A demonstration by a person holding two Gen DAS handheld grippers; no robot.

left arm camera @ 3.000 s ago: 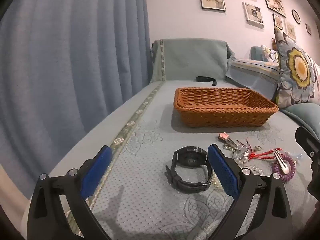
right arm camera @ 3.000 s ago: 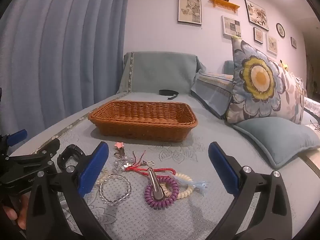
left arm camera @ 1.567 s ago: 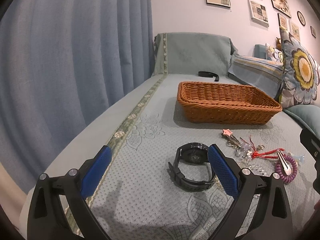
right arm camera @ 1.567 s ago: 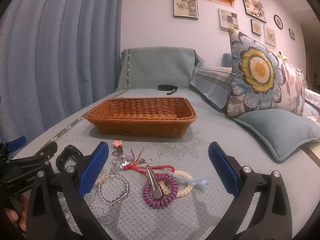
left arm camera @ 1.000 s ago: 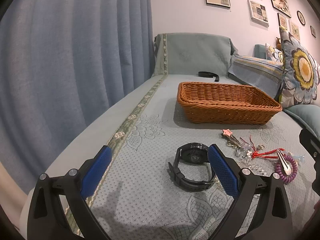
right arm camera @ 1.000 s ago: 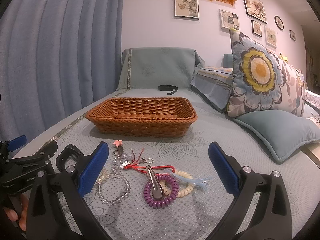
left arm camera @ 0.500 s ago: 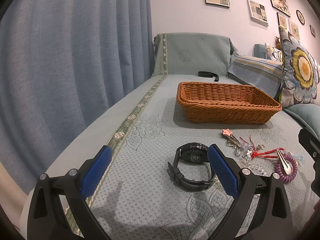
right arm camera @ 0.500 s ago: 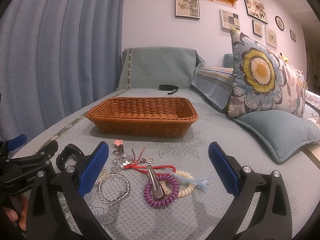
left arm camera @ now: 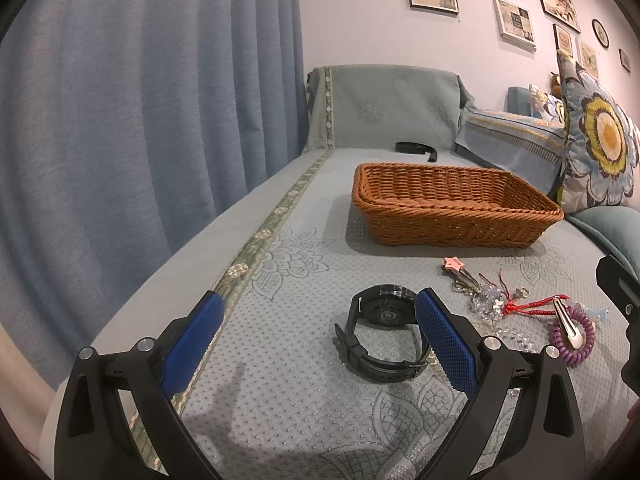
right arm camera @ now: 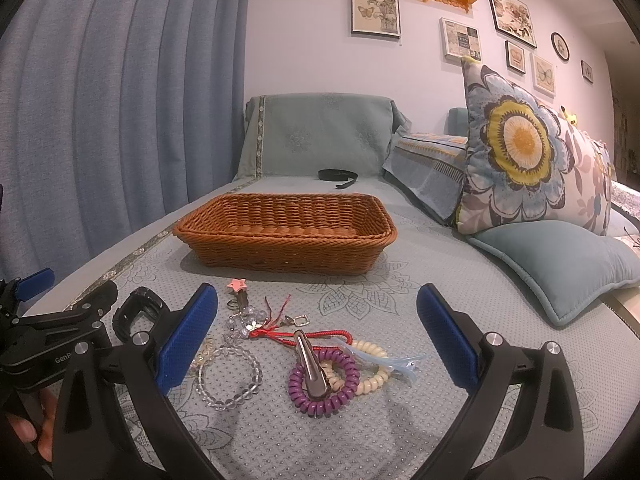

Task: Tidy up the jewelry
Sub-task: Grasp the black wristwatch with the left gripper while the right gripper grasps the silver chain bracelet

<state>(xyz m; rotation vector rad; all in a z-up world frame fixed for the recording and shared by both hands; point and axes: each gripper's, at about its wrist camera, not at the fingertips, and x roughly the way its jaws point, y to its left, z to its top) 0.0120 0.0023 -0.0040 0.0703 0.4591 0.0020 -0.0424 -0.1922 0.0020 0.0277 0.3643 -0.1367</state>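
A brown wicker basket [left arm camera: 452, 216] [right arm camera: 286, 242] stands on the sofa seat. In front of it lies a black watch [left arm camera: 382, 332], partly behind my left gripper's right finger. Further right lie a pink star clip [right arm camera: 237, 285], a red cord [right arm camera: 320, 335], a clear bead bracelet [right arm camera: 230, 376], a purple coil tie [right arm camera: 324, 380] with a metal hair clip [right arm camera: 312, 364], a cream coil tie [right arm camera: 372, 368] and a light blue clip [right arm camera: 400, 362]. My left gripper [left arm camera: 316, 340] is open and empty, just short of the watch. My right gripper [right arm camera: 316, 340] is open and empty over the pile.
A blue curtain [left arm camera: 140, 120] hangs along the left. A floral pillow [right arm camera: 528, 152] and a teal cushion [right arm camera: 560, 260] lie at the right. A black strap [right arm camera: 338, 176] lies behind the basket near the sofa's armrest.
Both grippers have drifted only slightly; over three seconds the views rose and levelled a little. Nothing was taken hold of or moved.
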